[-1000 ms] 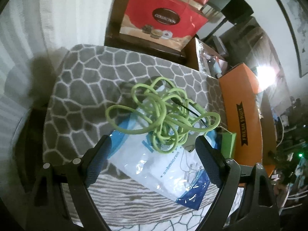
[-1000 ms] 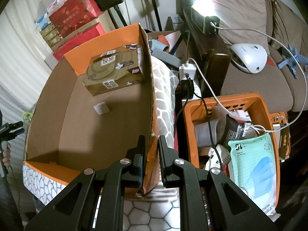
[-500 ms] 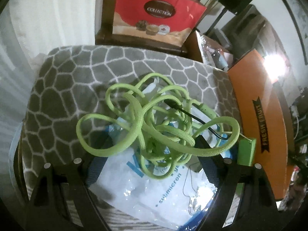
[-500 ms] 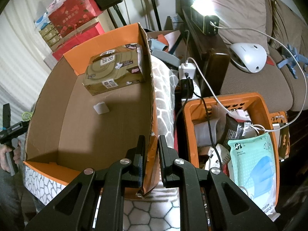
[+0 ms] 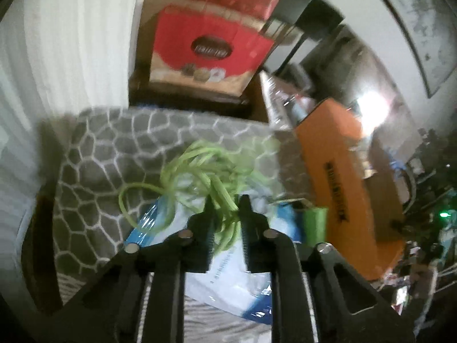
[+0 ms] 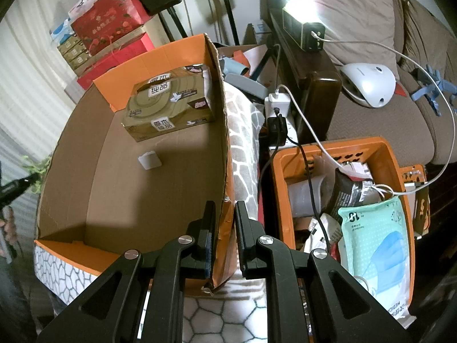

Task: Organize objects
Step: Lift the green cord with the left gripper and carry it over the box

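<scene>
- On the grey honeycomb-patterned blanket (image 5: 120,154), at the left of the orange cardboard box (image 6: 160,183), lay the tangle of green cord (image 5: 205,168), partly over a white-and-blue plastic packet (image 5: 240,274).
- Left tongs (image 5: 225,205): half a second earlier the jaws stood wide, either side of the tangle. They had just been closing and were now drawn together on a bunch of the cord's strands, which showed between the pads.
- The left view was blurred and the tangle looked bunched and drawn up towards the tongs, where before it had lain spread flat. Judgement: the pick-up had begun; whether the whole cord was clear of the packet could not be told.
- Right tongs (image 6: 225,217): clamped on the near corner of the box's side wall, exactly as in both earlier views. Judgement: this hand was steadying the box as the receiving container.
- Box contents: a brown tissue box (image 6: 168,108) at the far end and a small white item (image 6: 150,160) on the floor of the box; most of the floor was bare.
- An orange basket (image 6: 397,160) of mixed items stood beside the box on its right, untouched.
- Judgement: the cord was secured, and carrying it over the box wall appeared to be the step remaining. Trailing loops could snag the packet or the box edge.
</scene>
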Tool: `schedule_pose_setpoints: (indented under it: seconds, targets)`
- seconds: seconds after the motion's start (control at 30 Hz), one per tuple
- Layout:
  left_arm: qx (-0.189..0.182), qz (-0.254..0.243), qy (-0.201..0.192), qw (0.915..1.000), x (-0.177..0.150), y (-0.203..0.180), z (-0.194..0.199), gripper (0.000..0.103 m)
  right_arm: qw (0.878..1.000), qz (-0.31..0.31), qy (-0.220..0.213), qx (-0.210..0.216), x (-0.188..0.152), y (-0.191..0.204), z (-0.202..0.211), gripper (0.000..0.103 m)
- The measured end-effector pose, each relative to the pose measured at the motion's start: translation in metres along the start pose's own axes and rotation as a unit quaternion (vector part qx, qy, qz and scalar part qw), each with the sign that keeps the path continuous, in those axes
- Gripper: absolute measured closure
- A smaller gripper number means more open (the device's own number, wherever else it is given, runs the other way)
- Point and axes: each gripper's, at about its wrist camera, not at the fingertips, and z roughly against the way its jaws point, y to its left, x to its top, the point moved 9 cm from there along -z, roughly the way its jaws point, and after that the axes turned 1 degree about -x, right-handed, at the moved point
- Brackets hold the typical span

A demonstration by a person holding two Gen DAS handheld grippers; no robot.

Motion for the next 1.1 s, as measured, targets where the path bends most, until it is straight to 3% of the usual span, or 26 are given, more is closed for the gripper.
schedule_pose_setpoints:
  seconds: [0.27, 0.5, 0.77, 1.1]
  targets:
    - [-0.040, -0.030, -0.075, 0.9959, 0.039, -0.040, 0.084, 0.094, 1.000, -0.001, 0.000, 0.001, -0.001, -0.001, 0.000, 0.091]
    - [-0.065, -0.049, -0.108, 0.9909, 0.063, -0.070, 0.136, 0.094, 1.000, -0.001, 0.000, 0.001, -0.001, -0.001, 0.000, 0.091]
    - [-0.080, -0.059, -0.114, 0.9884, 0.083, -0.097, 0.153, 0.094, 1.000, -0.001, 0.000, 0.001, 0.000, -0.001, 0.000, 0.091]
    - [-0.102, -0.089, -0.096, 0.9861, 0.087, -0.158, 0.137, 0.094, 1.000, -0.001, 0.000, 0.000, -0.001, -0.002, 0.000, 0.091]
